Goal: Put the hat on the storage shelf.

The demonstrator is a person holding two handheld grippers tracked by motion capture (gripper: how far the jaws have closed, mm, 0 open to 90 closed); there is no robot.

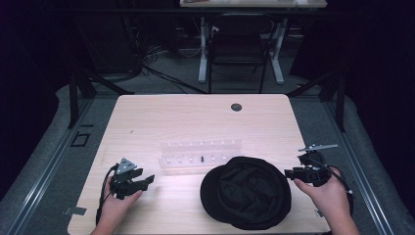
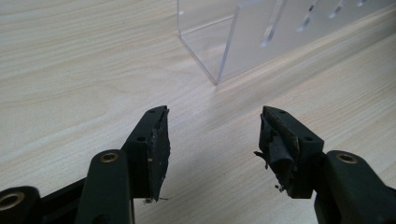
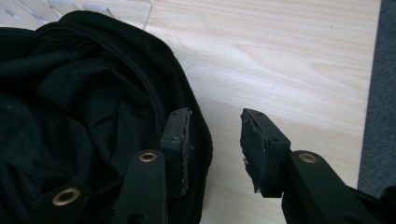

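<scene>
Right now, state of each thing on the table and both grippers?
black cap: lying on the table, hollow side up, crumpled, not gripped.
clear acrylic rack: standing behind the cap, untouched.
left gripper: open, nothing between the jaws, aimed at the rack's corner.
right gripper: open at the cap's rim; one jaw over the fabric, the other over bare table; no grip.
table: light wood, round dark grommet near the far edge.

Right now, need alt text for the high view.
A black cap lies on a light wooden table, in front of a clear acrylic rack. The left gripper is open left of the cap; the right gripper sits open at its right edge.
</scene>
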